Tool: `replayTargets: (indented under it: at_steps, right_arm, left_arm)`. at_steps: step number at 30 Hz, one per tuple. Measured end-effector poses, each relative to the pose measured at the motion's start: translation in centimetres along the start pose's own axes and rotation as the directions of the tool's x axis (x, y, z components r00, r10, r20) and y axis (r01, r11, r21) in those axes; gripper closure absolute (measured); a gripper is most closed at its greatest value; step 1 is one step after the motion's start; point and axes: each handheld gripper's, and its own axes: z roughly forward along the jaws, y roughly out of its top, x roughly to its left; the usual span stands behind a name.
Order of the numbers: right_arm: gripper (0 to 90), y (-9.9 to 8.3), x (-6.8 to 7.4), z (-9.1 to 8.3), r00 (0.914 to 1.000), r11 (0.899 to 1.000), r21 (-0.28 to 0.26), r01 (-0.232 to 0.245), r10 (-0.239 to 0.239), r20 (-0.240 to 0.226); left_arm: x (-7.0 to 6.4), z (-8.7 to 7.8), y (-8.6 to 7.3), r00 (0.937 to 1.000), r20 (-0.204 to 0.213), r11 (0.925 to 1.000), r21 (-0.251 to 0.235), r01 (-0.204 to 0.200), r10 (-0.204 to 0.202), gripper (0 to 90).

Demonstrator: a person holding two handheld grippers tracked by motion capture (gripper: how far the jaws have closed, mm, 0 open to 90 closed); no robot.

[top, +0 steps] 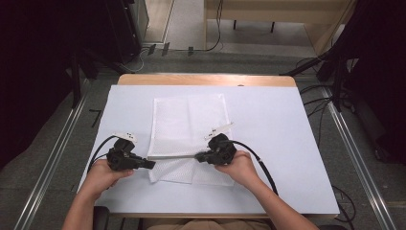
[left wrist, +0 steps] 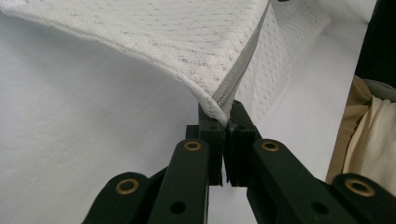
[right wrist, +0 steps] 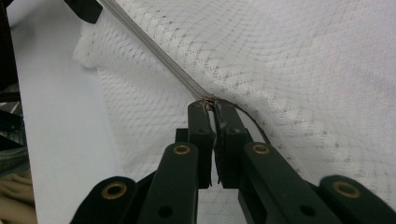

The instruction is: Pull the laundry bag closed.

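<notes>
Nearest the person, both hands come in from the bottom of the high view, each holding a gripper just above the white table cover. The left gripper has its jaws pressed together on the corner of the white mesh bag, pinching the near-left end of the grey zipper; in the left gripper view that zipper runs up and away from the closed fingertips, with mesh spreading to either side of it and lifted off the table beside the fingers. The right gripper meets the same zipper line further along, its jaws clamped together at a small brownish piece on the zipper track, which looks like the slider, though it is too small to be sure. Between the two sets of fingers the zipper is stretched taut and straight. Beyond the fingers, the rest of the mesh bag lies flat on the table cover, reaching toward the far wooden table edge.
</notes>
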Motion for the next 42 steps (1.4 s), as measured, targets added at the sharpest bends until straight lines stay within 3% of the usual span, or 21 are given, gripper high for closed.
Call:
replayTargets:
  at_steps: [42]
  right_arm:
    - [88.3, -2.2, -1.5, -2.3, 0.9990, 1.000, 0.005, -0.029, 0.029, 0.035]
  left_arm:
    - [0.1, 0.0, -0.1, 0.9998, 0.018, 0.9999, 0.014, 0.008, -0.009, 88.1]
